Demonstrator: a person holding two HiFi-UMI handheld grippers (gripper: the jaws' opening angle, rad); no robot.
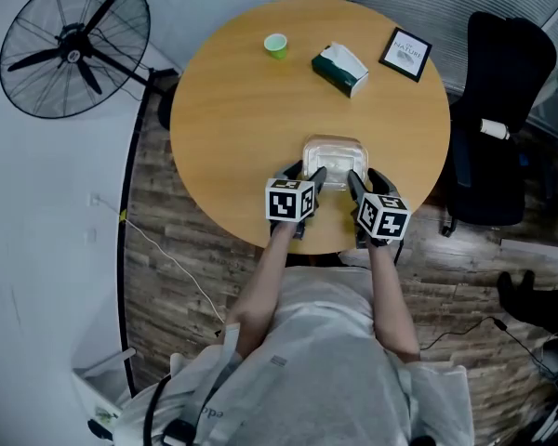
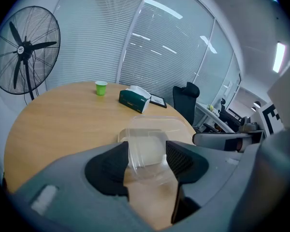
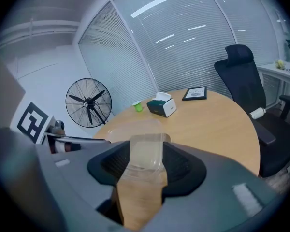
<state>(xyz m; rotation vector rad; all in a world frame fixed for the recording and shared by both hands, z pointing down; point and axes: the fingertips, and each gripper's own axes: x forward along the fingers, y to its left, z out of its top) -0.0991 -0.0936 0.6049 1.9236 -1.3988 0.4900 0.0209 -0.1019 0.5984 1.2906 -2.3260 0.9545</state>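
A clear plastic container [image 1: 335, 151] lies near the front edge of the round wooden table [image 1: 242, 110]. My left gripper [image 1: 307, 177] is at its near left corner and my right gripper [image 1: 358, 182] at its near right corner. In the left gripper view the container's corner [image 2: 150, 129] fills the gap between the jaws of the left gripper [image 2: 147, 153], which is shut on it. In the right gripper view the container [image 3: 145, 151] is pinched between the jaws of the right gripper [image 3: 146, 161].
At the table's far side stand a green cup [image 1: 275, 45], a green-and-white tissue box [image 1: 339, 69] and a small framed card [image 1: 405, 54]. A floor fan [image 1: 74, 45] stands at the left and a black office chair [image 1: 498, 119] at the right.
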